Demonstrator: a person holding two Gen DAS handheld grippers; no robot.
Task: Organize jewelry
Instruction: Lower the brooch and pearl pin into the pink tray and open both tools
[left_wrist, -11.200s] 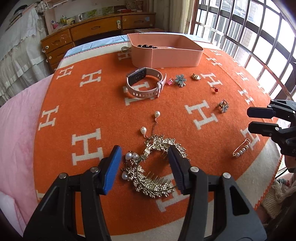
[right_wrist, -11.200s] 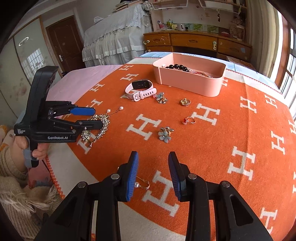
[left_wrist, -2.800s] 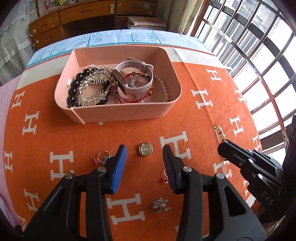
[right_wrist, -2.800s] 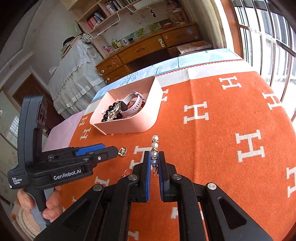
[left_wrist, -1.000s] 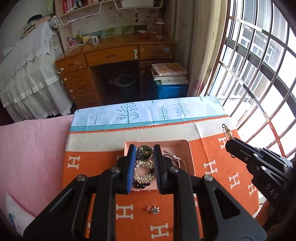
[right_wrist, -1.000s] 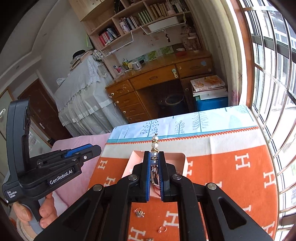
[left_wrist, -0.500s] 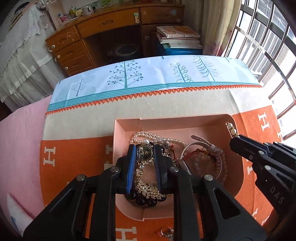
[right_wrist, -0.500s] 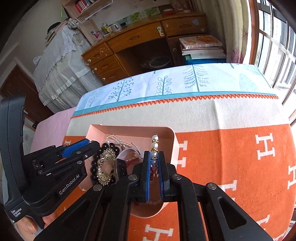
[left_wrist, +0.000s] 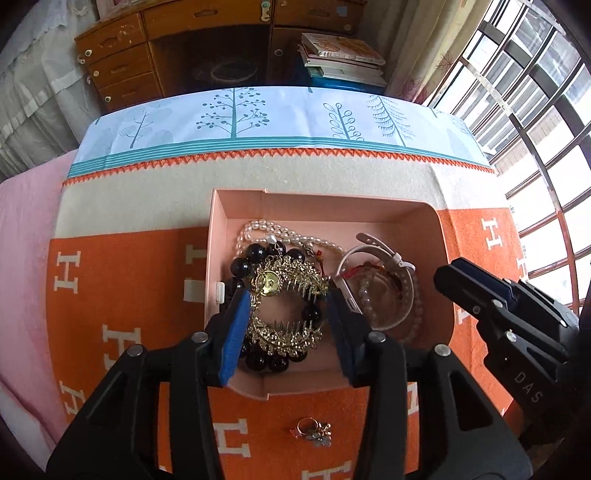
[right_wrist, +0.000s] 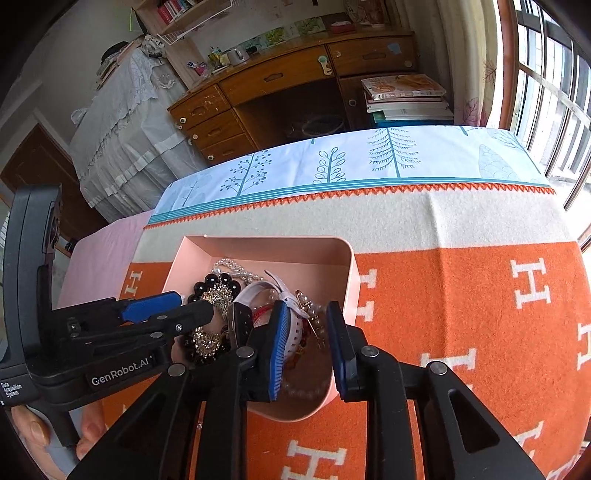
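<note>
A pink box (left_wrist: 325, 201) sits on the orange H-pattern blanket (left_wrist: 122, 280) and holds a gold hair comb (left_wrist: 288, 325), black beads (left_wrist: 242, 266), a pearl strand (left_wrist: 266, 230) and a pink watch (left_wrist: 384, 258). A round gold brooch (left_wrist: 266, 282) lies on the comb. My left gripper (left_wrist: 282, 326) is open above the box. My right gripper (right_wrist: 306, 345) is open over the box's right end (right_wrist: 351, 273); a pearl safety pin (right_wrist: 308, 308) lies on the watch (right_wrist: 258, 291) between its fingers. The left gripper (right_wrist: 166, 308) shows beside it.
A ring and a small flower charm (left_wrist: 312, 432) lie on the blanket in front of the box. Beyond the blanket are a tree-print cloth (left_wrist: 258, 118), a wooden desk (right_wrist: 295, 85) and stacked books (left_wrist: 340, 51). Window bars (left_wrist: 535, 92) stand at the right.
Both grippers came down over the box and opened. The round gold brooch left the left gripper and the pearl pin left the right gripper; both now lie in the box.
</note>
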